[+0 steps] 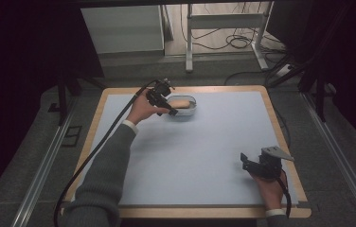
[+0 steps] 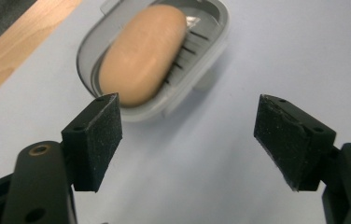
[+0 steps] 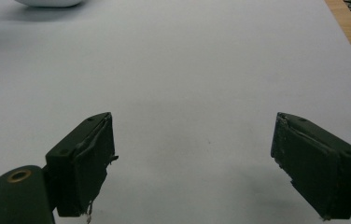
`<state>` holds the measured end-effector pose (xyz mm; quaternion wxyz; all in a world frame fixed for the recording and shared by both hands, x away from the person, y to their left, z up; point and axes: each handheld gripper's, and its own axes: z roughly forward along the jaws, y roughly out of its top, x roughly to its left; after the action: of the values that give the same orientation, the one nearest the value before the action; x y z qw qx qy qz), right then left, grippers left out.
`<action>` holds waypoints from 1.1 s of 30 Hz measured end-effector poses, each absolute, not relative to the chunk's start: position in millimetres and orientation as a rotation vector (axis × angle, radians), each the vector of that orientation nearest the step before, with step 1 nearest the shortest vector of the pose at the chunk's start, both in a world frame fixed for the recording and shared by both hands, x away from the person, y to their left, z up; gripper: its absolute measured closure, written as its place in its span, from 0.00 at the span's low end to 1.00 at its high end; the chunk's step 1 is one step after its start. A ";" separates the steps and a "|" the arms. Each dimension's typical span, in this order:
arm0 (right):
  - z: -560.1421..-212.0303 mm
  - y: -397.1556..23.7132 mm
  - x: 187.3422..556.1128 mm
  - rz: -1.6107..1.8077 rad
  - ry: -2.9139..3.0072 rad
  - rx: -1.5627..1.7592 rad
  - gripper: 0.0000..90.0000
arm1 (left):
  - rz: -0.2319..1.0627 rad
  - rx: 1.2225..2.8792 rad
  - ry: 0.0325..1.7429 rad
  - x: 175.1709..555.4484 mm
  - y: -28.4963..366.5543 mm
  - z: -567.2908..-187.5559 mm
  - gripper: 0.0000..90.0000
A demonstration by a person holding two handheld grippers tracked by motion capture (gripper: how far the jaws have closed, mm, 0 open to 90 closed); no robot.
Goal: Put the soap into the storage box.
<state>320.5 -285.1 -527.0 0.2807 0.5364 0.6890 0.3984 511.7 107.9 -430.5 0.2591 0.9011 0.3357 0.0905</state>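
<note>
A tan oval bar of soap lies in a grey soap dish at the far middle of the light blue mat. My left gripper hovers at the dish's near-left rim. In the left gripper view the soap and the dish lie just beyond my left gripper, whose jaws stand open with only bare mat between them. My right gripper rests near the mat's front right corner. In the right gripper view it is open over the mat, holding nothing.
The mat covers a wooden table whose edge shows all round. A metal frame and cables stand on the floor beyond the far edge. The dish's underside peeks in at the top left of the right gripper view.
</note>
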 end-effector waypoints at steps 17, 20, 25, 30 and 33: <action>-527.0 -285.5 321.1 1.068 1.850 1.444 0.15 | 0.305 2.318 0.905 424.9 152.1 -442.4 0.24; -527.1 -285.6 321.3 1.066 1.851 1.447 0.15 | 0.317 2.288 0.914 406.9 161.8 -451.0 0.24; -527.0 -285.4 321.4 1.065 1.851 1.448 0.15 | 0.326 2.233 0.950 379.5 178.0 -467.3 0.23; -527.1 -285.3 321.6 1.063 1.849 1.453 0.15 | 0.315 2.191 0.991 354.9 192.3 -489.8 0.23; -527.3 -285.4 321.9 1.062 1.849 1.456 0.15 | 0.297 2.178 1.020 345.8 199.3 -500.5 0.23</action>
<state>321.9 -285.4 -527.3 0.2761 0.5419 0.6883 0.3953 345.8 199.3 -500.5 0.3515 0.8414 0.3942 0.1146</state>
